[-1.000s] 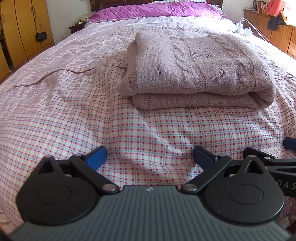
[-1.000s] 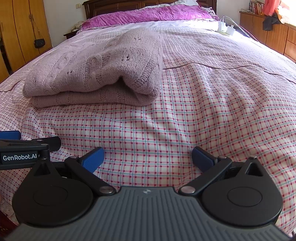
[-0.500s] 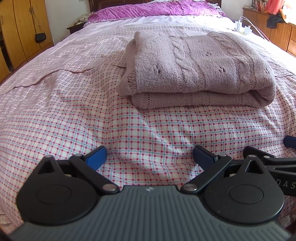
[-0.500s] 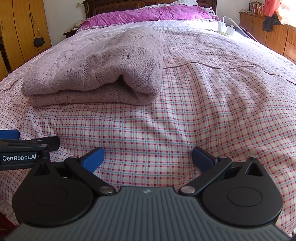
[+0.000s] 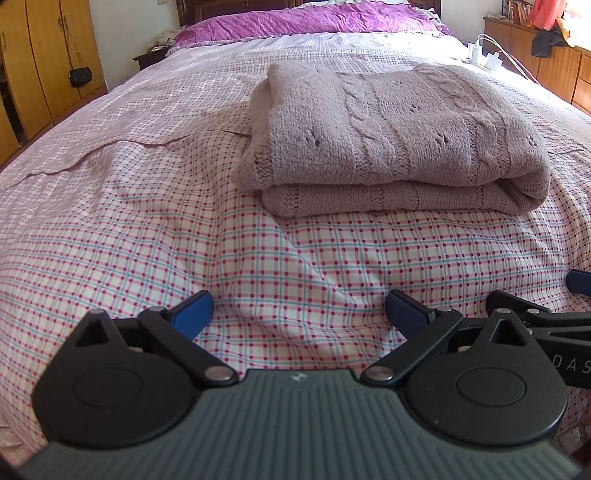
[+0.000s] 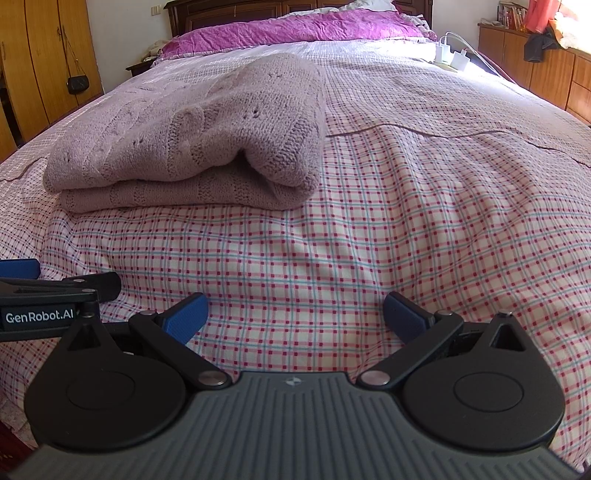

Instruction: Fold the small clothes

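Note:
A mauve cable-knit sweater (image 5: pixel 391 136) lies folded in a thick rectangle on the checked bedspread, ahead and slightly right in the left wrist view. In the right wrist view the same sweater (image 6: pixel 192 144) sits ahead to the left, its rounded fold facing right. My left gripper (image 5: pixel 299 314) is open, low over the bedspread, well short of the sweater, with nothing between its blue fingers. My right gripper (image 6: pixel 293 314) is open too and holds nothing. Each gripper shows at the edge of the other's view, side by side.
The checked bedspread (image 5: pixel 129 236) has wrinkles in front of the grippers. A purple quilt (image 5: pixel 303 20) lies at the headboard. White chargers and cables (image 6: pixel 452 55) rest at the bed's right edge. Wooden wardrobes (image 5: pixel 33 74) stand left, a dresser (image 6: pixel 543 70) right.
Both views have edged slightly; the sweater sits a touch lower in the left wrist view. Both grippers stay open and empty.

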The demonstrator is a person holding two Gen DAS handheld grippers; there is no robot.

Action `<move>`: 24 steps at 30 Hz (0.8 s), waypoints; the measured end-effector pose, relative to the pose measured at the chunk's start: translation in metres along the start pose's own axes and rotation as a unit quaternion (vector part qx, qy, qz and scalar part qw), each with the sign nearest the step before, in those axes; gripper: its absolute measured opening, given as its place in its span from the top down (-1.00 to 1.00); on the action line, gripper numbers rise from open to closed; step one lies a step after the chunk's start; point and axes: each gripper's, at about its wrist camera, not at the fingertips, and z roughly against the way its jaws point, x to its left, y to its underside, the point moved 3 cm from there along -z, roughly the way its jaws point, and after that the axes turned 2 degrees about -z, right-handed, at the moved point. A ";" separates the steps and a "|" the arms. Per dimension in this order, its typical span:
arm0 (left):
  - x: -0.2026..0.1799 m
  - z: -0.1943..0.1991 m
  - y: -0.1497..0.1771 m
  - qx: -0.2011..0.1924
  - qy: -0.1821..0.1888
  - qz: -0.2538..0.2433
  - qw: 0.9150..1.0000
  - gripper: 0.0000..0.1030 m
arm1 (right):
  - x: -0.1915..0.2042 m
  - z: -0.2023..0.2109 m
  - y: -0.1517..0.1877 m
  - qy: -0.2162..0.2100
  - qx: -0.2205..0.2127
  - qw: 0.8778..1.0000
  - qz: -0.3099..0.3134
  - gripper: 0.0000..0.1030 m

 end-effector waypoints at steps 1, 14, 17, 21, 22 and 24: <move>0.000 0.000 0.000 0.000 0.000 0.000 1.000 -0.98 | 0.000 0.000 0.000 0.000 0.000 1.000 0.000 -1.00; 0.000 0.000 0.000 -0.001 0.000 -0.001 1.000 -0.98 | 0.000 -0.001 0.000 0.000 -0.001 1.000 0.000 -1.00; 0.001 0.000 0.000 -0.002 0.001 -0.001 1.000 -0.98 | -0.001 0.000 0.000 0.000 -0.001 1.000 0.000 -1.00; 0.001 0.000 0.001 -0.002 0.000 -0.001 1.000 -0.98 | -0.002 0.000 0.000 0.000 -0.001 1.000 0.001 -1.00; 0.001 0.000 0.000 -0.002 0.001 -0.001 1.000 -0.98 | -0.003 0.000 0.000 0.000 -0.002 1.000 0.000 -1.00; 0.000 0.000 0.000 -0.001 0.000 -0.001 1.000 -0.98 | -0.002 0.000 0.000 0.000 -0.002 1.000 0.001 -1.00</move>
